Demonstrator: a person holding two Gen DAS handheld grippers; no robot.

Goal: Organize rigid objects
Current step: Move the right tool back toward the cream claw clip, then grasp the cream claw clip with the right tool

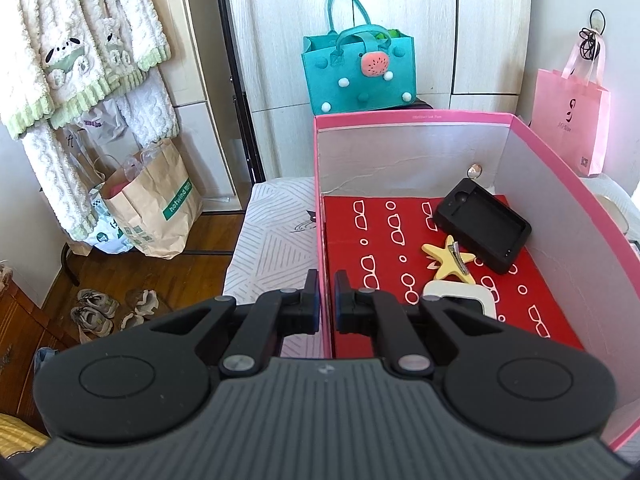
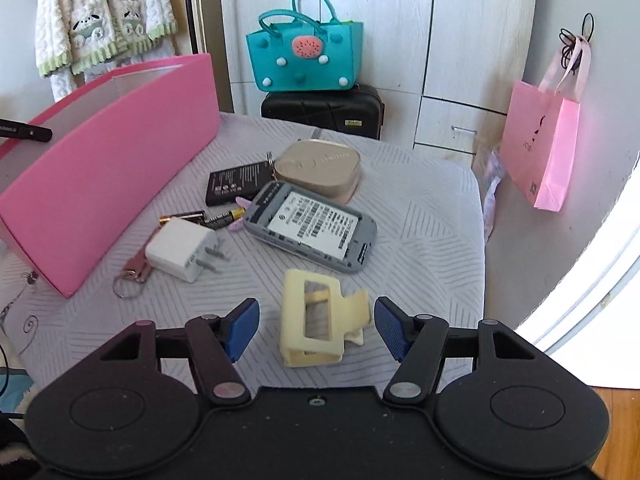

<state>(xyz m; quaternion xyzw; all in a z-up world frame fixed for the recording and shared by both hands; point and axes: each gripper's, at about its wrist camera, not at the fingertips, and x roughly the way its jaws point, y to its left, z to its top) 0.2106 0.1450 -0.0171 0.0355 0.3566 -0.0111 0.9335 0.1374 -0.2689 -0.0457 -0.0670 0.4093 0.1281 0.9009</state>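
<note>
My left gripper [image 1: 327, 300] is shut on the near left wall of the pink box [image 1: 412, 118]. Inside, on a red patterned lining, lie a black case [image 1: 482, 224], a yellow star hair clip [image 1: 448, 260] and a white frame-like piece [image 1: 484, 300]. In the right wrist view my right gripper [image 2: 316, 312] stands open low over the bed. A cream hair claw [image 2: 294, 304] lies between its blue pads [image 2: 244, 324], touching neither. Beyond it are a grey device with its back off [image 2: 312, 228], a white charger [image 2: 180, 248], batteries [image 2: 216, 218], a black battery pack [image 2: 236, 180] and a beige case [image 2: 320, 168].
The pink box [image 2: 112, 152] stands on the left of the grey patterned bed cover [image 2: 420, 240], with a pink keyring [image 2: 132, 276] by it. A teal felt bag [image 2: 304, 52] sits on a black suitcase [image 2: 324, 110] behind. A pink paper bag [image 2: 544, 144] hangs on the right.
</note>
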